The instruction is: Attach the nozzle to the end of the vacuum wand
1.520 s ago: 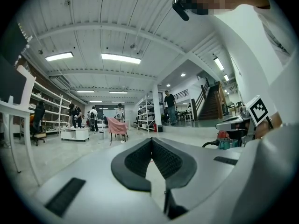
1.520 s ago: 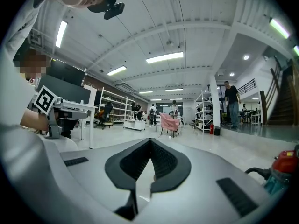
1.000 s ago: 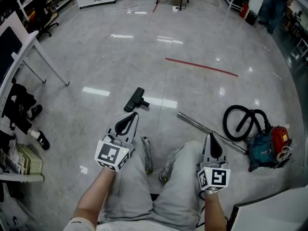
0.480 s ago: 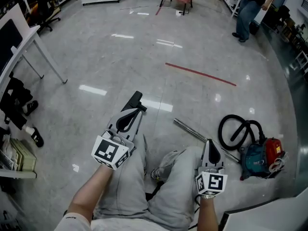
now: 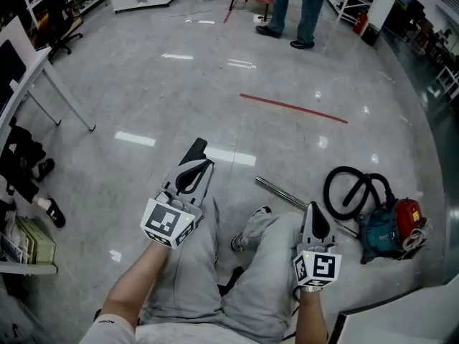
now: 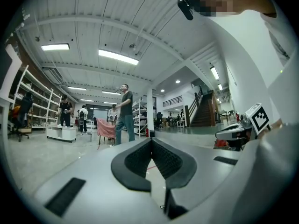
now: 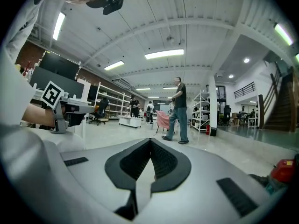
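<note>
1. The left gripper (image 5: 206, 165) and the right gripper (image 5: 313, 206) both have their jaws pressed together on nothing, and are held roughly level above the person's knees.
2. The nozzle (image 5: 195, 148) lies on the floor just beyond the left gripper, which partly hides it. It is black plastic, so probably light and stiff. Its narrow neck looks a better hold than the broad head.
3. The wand (image 5: 281, 190) lies on the floor to the right. It is smooth metal, likely slippery, and long enough to swing. Gripping near its free left end seems best.
4. Its right end runs toward the coiled hose (image 5: 351, 187) and the vacuum cleaner (image 5: 393, 224), which may drag on it.
5. The person's own shoe (image 5: 247, 236) sits near the wand. A walking person (image 5: 294, 9) and a red floor line (image 5: 294, 107) are well apart, farther off.
</note>
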A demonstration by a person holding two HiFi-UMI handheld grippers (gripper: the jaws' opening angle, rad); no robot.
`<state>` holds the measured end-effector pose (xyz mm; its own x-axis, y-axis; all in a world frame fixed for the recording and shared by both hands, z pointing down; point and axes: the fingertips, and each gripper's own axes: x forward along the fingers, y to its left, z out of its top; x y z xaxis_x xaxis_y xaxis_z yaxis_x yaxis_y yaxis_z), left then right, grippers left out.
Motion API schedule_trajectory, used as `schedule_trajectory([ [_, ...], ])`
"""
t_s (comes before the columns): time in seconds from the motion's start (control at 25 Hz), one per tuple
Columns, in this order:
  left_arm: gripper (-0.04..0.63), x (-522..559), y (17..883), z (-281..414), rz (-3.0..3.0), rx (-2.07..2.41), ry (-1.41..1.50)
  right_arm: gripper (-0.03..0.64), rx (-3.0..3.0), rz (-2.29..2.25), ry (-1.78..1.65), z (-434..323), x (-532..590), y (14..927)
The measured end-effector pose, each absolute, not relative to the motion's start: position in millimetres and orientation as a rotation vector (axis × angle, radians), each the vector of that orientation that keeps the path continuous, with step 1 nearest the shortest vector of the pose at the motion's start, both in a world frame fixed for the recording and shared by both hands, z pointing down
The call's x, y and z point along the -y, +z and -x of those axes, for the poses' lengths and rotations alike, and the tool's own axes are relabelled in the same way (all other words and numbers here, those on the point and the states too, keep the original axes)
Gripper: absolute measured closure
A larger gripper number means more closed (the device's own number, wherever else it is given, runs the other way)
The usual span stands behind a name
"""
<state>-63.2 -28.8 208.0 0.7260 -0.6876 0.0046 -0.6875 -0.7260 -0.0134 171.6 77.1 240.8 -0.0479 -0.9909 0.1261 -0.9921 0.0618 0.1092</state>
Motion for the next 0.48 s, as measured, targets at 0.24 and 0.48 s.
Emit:
schedule_trajectory([
  [0.24,0.587,31.6,237.7,49.3,2.963,-1.130,-0.096,0.611,2.210,-2.073,0.060,-172.8,-74.0,243.7],
  [0.48,0.587,31.4,234.3,59.6,3.001,-1.147,-0.085,0.611,2.273,-2.116,0.162,-172.9,-65.8,245.3],
])
